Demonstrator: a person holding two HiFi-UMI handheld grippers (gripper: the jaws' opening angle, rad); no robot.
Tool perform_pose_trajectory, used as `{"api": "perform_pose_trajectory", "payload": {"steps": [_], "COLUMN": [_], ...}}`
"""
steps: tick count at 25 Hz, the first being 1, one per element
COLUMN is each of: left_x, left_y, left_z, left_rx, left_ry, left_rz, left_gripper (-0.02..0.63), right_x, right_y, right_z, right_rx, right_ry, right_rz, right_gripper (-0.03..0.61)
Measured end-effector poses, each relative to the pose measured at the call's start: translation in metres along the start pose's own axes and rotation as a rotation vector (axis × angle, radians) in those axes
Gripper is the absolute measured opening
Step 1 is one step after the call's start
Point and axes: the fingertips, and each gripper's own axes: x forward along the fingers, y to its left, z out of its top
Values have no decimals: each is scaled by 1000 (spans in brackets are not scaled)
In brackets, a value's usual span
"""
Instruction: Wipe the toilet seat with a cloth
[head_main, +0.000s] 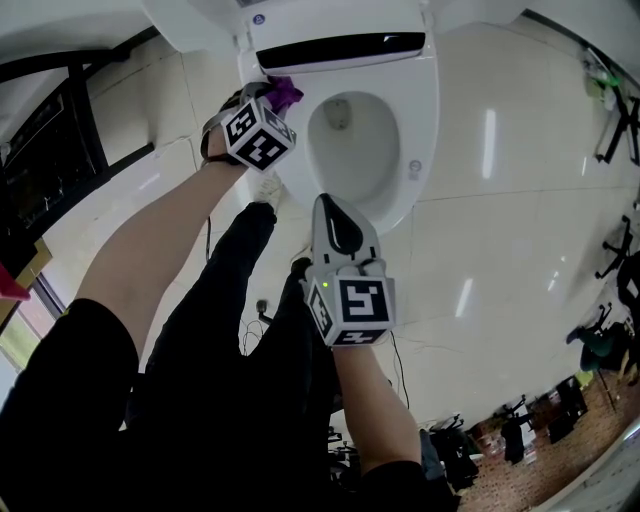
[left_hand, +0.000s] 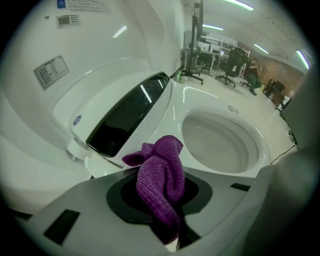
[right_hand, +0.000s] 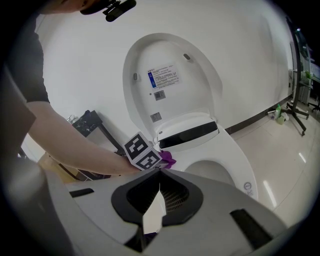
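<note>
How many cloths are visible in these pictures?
1. The purple cloth is clamped in the left hand-held gripper, near the hinge end of the toilet seat. No other cloth is visible.

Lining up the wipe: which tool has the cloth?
The left tool, shut on the purple cloth at the rear of the toilet seat. The right tool is shut on nothing.
</note>
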Motion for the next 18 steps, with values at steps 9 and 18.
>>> {"api": "perform_pose_trajectory", "payload": {"steps": [9,18], "left_x": [-3,-103], "left_y": [-31,-66], "left_z": [4,10], "left_rx": [-100,-91], "left_ry": [-32,-269], "left_rz": [-160,-179], "left_gripper": [92,94], "right_x": [-13,-56], "right_y": [2,15], "right_z": [-3,12], "right_rx": [9,-6], "right_ry": [-21,-59], "right_rz": [2,3], "right_gripper": [17,17]}}
